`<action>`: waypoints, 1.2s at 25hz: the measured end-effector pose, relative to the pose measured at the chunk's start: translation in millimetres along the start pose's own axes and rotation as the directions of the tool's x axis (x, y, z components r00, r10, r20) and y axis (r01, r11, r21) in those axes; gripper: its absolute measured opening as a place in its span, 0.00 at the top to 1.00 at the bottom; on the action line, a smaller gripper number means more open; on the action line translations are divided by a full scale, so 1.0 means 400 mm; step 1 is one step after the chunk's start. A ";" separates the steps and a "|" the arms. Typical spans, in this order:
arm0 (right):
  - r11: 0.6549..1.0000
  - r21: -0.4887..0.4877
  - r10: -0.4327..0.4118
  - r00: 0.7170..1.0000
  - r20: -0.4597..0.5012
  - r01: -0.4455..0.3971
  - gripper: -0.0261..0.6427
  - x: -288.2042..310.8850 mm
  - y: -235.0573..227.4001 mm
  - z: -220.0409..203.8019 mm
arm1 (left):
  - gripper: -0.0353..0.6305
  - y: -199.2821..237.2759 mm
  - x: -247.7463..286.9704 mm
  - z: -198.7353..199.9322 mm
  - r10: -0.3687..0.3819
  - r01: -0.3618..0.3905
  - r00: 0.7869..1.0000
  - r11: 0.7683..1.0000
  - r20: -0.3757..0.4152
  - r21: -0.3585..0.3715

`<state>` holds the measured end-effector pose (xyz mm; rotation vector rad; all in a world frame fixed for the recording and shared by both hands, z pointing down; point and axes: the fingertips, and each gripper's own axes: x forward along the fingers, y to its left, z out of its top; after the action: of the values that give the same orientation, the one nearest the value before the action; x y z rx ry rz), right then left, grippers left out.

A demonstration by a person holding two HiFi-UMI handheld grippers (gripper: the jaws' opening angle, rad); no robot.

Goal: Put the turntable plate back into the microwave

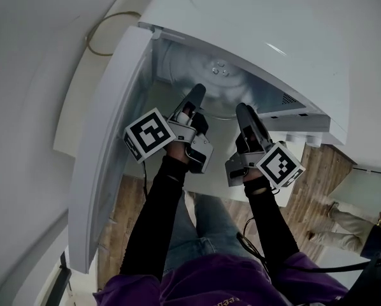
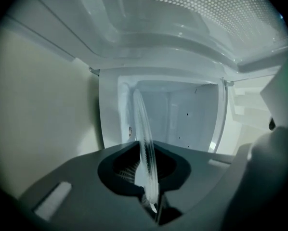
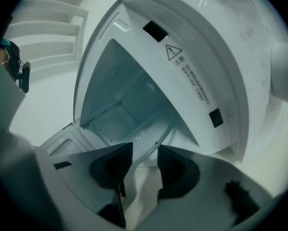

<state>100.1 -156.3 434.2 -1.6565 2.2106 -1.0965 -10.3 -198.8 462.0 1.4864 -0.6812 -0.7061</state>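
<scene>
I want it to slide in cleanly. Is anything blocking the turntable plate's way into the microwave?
Nothing visible does. The door stands open at the left, the cavity looks bare where visible, and the turntable plate, pinched in the left gripper, points into it.

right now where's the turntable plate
Head view, centre: the turntable plate is at the mouth of the microwave, its near rim pinched by the left hand-held gripper.

Clear round glass turntable plate point(image 2: 140, 119) looked glossy, ribbed. White box microwave point(image 1: 254, 37) was smooth, semi-gloss. Dark grey left gripper point(image 2: 145, 165) was matt plastic. Brown plank floor point(image 1: 318, 171) looked wooden.
</scene>
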 end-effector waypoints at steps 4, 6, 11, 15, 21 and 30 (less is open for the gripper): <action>0.999 0.019 -0.031 0.999 0.014 0.031 0.74 0.006 -0.015 0.001 | 0.89 0.010 0.007 0.009 0.003 -0.001 1.000 0.998 0.027 -0.067; 0.999 0.025 -0.036 0.999 0.014 0.035 0.73 0.011 -0.018 0.002 | 0.90 0.013 0.012 0.012 0.008 -0.005 0.999 0.997 0.034 -0.082; 1.000 0.021 -0.017 0.999 0.040 0.016 0.73 0.018 -0.007 0.017 | 0.90 0.014 0.022 0.016 0.008 -0.002 0.999 0.991 0.044 -0.131; 0.999 0.038 -0.027 0.998 0.054 0.025 0.73 0.024 -0.012 0.028 | 0.90 0.018 0.032 0.018 0.020 -0.012 0.999 0.987 0.047 -0.160; 0.995 0.088 -0.045 0.997 0.064 0.039 0.72 0.019 -0.030 0.030 | 0.89 0.007 0.048 0.015 0.028 -0.026 0.999 0.991 0.020 -0.134; 0.997 0.068 0.038 0.998 0.042 -0.041 0.72 0.006 0.023 0.025 | 0.89 -0.003 0.083 0.038 0.040 -0.035 0.999 0.992 0.036 -0.123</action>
<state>97.5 -161.9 421.6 -1.5860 2.1467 -1.1057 -1.0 -234.4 459.6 1.3480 -0.6814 -0.7358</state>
